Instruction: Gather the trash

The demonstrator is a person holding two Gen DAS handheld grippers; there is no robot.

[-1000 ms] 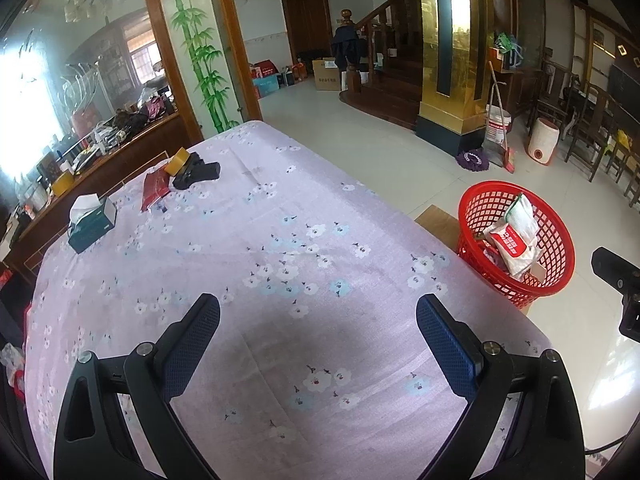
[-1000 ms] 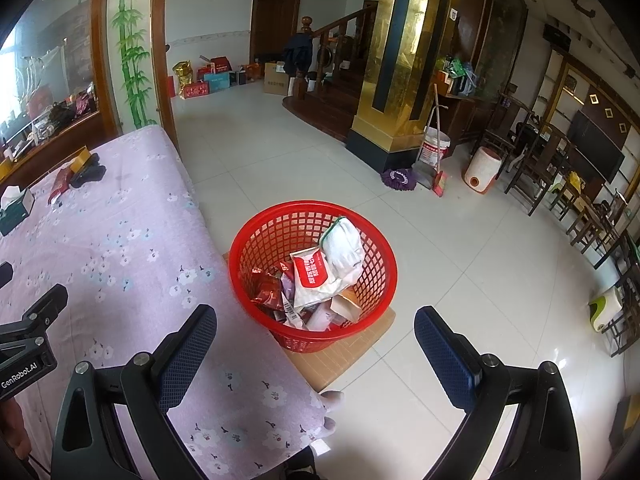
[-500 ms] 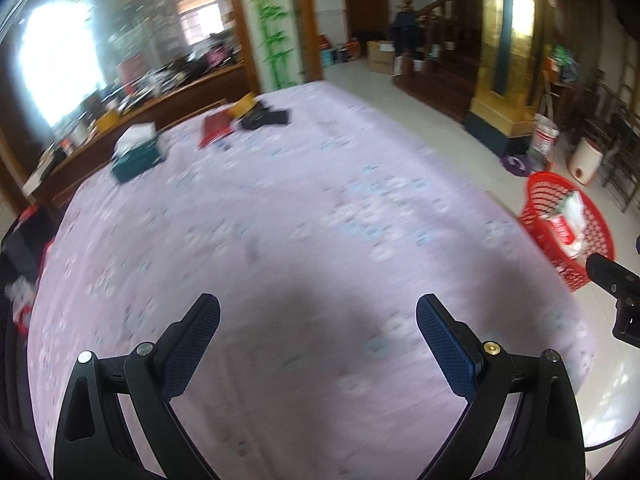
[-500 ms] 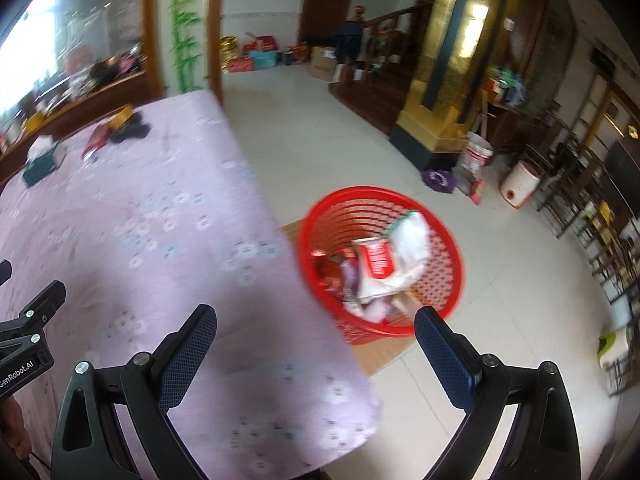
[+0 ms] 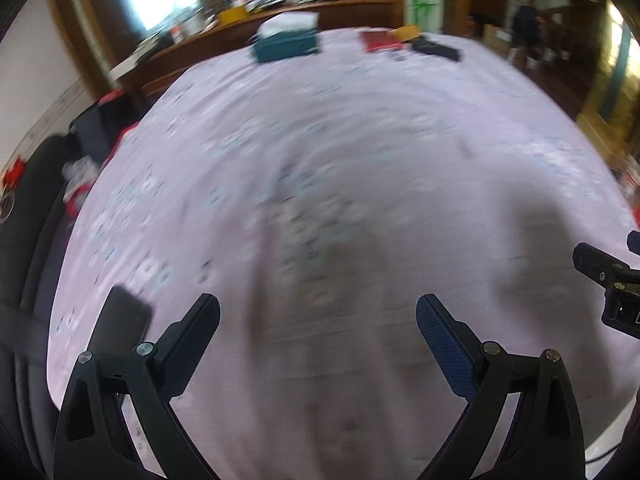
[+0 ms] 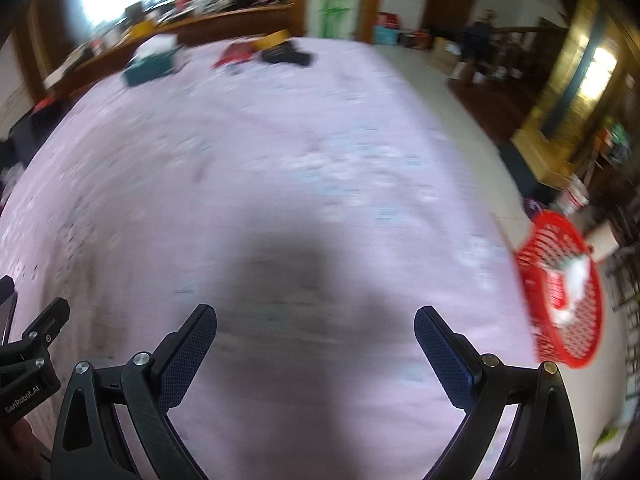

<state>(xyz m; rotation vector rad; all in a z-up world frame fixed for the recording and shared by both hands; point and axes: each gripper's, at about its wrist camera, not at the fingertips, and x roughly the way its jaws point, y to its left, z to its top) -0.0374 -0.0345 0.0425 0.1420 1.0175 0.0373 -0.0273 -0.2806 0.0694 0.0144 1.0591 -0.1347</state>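
Note:
Both views are motion-blurred. My left gripper (image 5: 318, 312) hangs open over the lilac flowered tablecloth (image 5: 340, 168), nothing between its fingers. My right gripper (image 6: 315, 322) is open too, empty, above the same cloth (image 6: 280, 152). A red basket (image 6: 560, 292) holding wrappers and packets stands on the floor off the table's right edge, to the right of the right gripper. At the table's far end lie a red packet (image 6: 238, 54), a yellow item (image 6: 274, 40) and a black object (image 6: 290, 56); the left wrist view shows that red packet (image 5: 378, 40) as well.
A teal tissue box (image 5: 286, 40) sits at the far end of the table. A dark flat object (image 5: 120, 320) lies near the left edge by my left gripper. A wooden counter with clutter (image 6: 192, 16) runs behind. Tiled floor (image 6: 452, 92) and a gold pillar (image 6: 576, 76) are at right.
Both cameras have swung left, away from the red basket toward the table's middle and far end. The basket slid to the right edge of the right wrist view. Both grippers stayed open.

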